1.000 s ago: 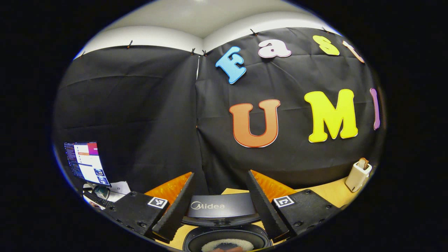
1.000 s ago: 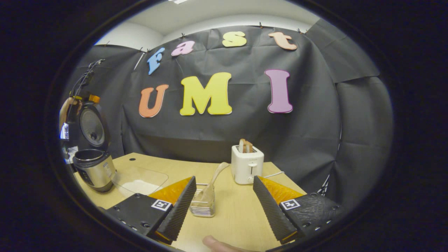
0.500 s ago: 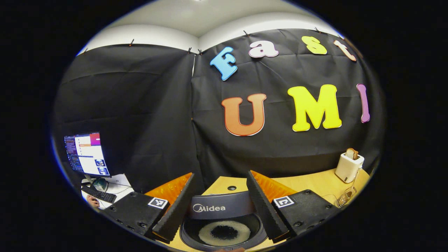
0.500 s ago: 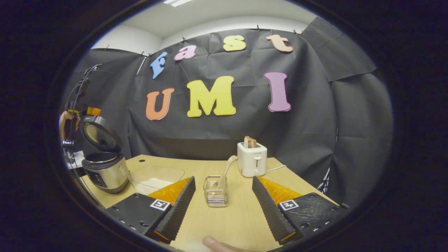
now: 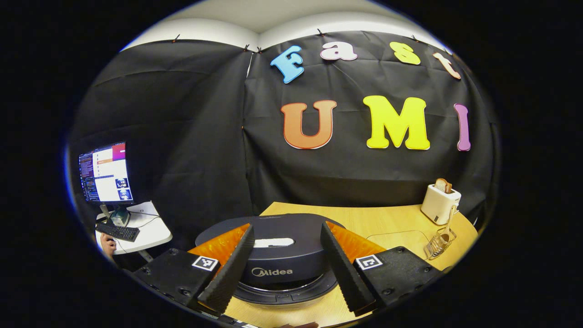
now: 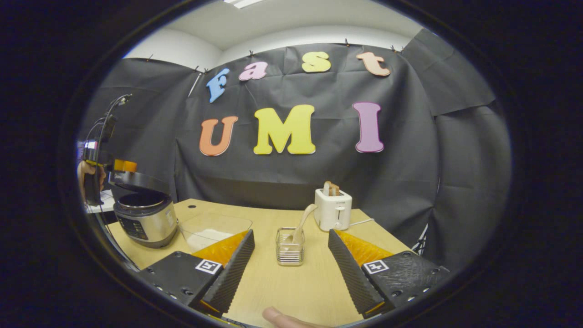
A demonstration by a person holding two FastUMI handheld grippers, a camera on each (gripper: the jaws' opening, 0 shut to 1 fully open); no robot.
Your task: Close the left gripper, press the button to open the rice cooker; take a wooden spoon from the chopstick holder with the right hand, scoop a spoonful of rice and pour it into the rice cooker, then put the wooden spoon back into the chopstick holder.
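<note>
Right gripper view: pale wooden spoon [image 6: 302, 222], light, stiff, best pinched on its upright handle, leaning in a wire chopstick holder [image 6: 289, 246] mid-table, beyond the right gripper [image 6: 288, 266] with jaws wide and empty; steel rice cooker [image 6: 145, 217] far left, lid ajar, under the left gripper [image 5: 283, 264], likewise wide.

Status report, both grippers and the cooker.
Both grippers open, empty. Rice cooker lid nearly shut. Wooden spoon in chopstick holder. No obstruction.
</note>
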